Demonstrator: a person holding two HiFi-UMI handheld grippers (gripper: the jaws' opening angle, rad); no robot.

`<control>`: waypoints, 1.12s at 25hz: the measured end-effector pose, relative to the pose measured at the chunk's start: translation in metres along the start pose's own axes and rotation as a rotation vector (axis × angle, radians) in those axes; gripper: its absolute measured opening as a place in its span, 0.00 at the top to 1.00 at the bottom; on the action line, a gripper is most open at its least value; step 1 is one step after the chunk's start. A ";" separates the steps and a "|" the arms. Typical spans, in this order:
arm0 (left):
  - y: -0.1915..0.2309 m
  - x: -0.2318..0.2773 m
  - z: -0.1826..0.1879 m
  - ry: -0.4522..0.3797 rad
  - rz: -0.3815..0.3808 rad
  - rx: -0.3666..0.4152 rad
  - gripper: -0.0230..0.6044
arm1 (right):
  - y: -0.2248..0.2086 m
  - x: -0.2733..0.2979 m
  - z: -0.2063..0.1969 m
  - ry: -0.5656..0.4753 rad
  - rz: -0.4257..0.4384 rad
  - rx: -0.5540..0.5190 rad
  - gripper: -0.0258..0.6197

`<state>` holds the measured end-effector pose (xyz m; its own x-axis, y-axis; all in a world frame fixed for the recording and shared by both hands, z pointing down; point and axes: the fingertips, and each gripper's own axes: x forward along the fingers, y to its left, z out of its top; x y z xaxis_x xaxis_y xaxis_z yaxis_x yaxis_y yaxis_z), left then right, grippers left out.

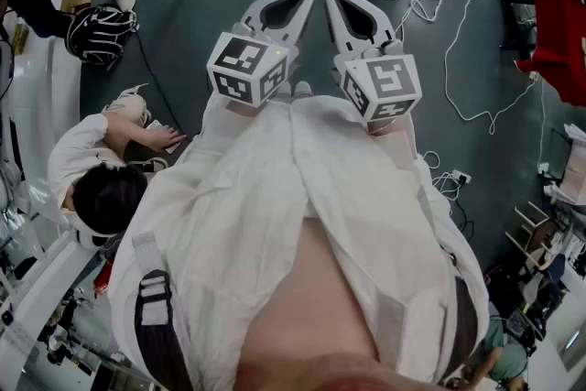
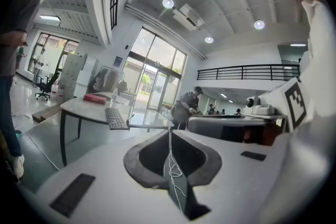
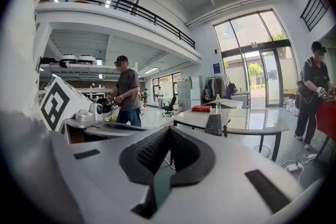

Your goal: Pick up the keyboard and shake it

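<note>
The white left gripper (image 1: 291, 5) and the white right gripper (image 1: 348, 9) sit side by side, each with its jaws pressed together and nothing between them. The flat dark-grey keyboard (image 2: 116, 118) lies on a glossy white table (image 2: 79, 107) with dark legs, well apart from both grippers and near a red book (image 2: 95, 98).

Open floor ahead up to the table (image 3: 254, 118), its top bare at right — keyboard (image 3: 214, 124), book (image 3: 201, 108), bottle (image 3: 218, 100) crowd its left end, loose cables (image 1: 423, 6) on floor right, crouching person (image 1: 92, 169) near left.
</note>
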<state>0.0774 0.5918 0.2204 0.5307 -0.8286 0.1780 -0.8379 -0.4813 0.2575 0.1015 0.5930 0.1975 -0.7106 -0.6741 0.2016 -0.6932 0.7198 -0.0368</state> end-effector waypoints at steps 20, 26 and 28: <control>-0.010 0.045 -0.005 0.027 -0.006 -0.017 0.92 | -0.046 0.000 -0.011 0.002 -0.008 0.029 0.91; -0.016 0.061 -0.011 0.029 0.013 -0.031 0.92 | -0.067 0.000 -0.014 0.005 0.015 0.036 0.91; -0.013 0.065 -0.015 0.040 0.018 -0.043 0.92 | -0.069 0.004 -0.018 0.013 0.025 0.044 0.91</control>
<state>0.1247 0.5487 0.2432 0.5209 -0.8245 0.2208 -0.8416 -0.4530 0.2940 0.1488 0.5437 0.2181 -0.7262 -0.6536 0.2131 -0.6802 0.7280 -0.0853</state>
